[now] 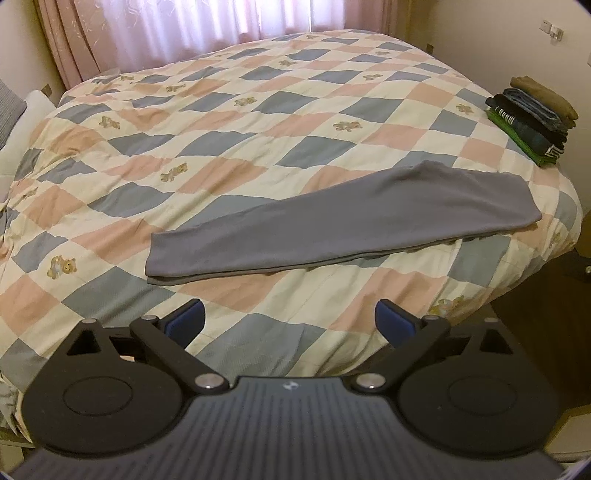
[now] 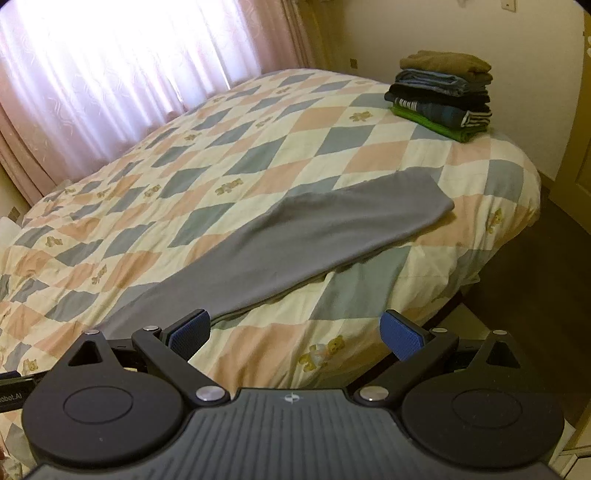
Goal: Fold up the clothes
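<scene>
Both my grippers are wide open and empty — left gripper (image 1: 290,319), right gripper (image 2: 295,330). The grey garment (image 1: 343,218) lies ahead on the bed (image 1: 229,122), long axis running left-right, near end closer to my right.

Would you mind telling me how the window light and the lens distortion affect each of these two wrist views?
Left wrist view: the pink curtained window glows softly, and the checked bedspread bulges into a dome from fisheye curvature. Right wrist view: the window is blown out to white at upper left, the long folded grey garment looks slightly soft, and the corners go dark.
</scene>
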Available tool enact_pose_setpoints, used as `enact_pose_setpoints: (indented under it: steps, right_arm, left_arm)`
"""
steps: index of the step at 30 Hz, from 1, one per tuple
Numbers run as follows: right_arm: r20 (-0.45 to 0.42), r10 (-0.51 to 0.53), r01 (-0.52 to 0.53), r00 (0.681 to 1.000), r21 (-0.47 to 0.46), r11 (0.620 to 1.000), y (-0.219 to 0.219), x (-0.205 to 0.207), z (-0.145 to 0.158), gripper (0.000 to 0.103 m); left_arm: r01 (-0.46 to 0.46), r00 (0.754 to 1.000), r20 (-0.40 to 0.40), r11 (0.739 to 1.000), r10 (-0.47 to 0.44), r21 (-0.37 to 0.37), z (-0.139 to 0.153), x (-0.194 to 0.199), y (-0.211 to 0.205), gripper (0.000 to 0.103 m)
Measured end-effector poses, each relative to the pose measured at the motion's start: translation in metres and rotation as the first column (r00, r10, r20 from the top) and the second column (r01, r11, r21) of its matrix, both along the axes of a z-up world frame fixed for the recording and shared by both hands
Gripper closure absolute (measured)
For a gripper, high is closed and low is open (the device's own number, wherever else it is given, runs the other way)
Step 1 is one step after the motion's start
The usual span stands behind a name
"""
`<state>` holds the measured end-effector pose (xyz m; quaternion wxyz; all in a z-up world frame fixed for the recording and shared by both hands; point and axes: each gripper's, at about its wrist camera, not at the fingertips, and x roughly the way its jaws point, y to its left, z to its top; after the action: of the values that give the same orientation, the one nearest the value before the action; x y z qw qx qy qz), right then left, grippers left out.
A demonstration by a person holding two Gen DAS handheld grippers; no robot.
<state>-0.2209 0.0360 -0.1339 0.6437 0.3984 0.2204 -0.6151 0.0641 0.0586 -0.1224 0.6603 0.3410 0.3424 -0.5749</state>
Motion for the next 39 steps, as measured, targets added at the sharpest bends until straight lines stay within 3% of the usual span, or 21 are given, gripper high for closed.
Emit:
enact_pose_setpoints:
  steps: [13,22,34,39]
  right_arm:
    - [-0.104,0.059,-0.054,0.993,0.053,0.997,-0.006,0.021,-0.005,0.002]
    - [-0.154,0.046,-0.034,0.987,0.078,0.996,-0.024,0.012,-0.009,0.002]
    - [-0.150,0.092,-0.073,0.984,0.127,0.989,-0.098,-0.020,-0.023,0.002]
    - [-0.168,0.182,-0.156,0.969,0.156,0.975,-0.150,-0.022,-0.037,0.002]
  left_arm:
    - [0.010,1.000,-0.020,1.000,-0.010,0.008,-0.001,0.001,-0.003,0.004]
    - [0.014,1.000,-0.023,0.999,-0.013,0.033,-0.007,-0.010,-0.024,0.004]
    - [-0.028,0.998,-0.051,0.996,0.032,0.086,-0.026,-0.042,-0.101,0.004]
    - [-0.125,0.982,-0.125,0.985,0.140,0.117,-0.050,-0.033,-0.137,0.004]
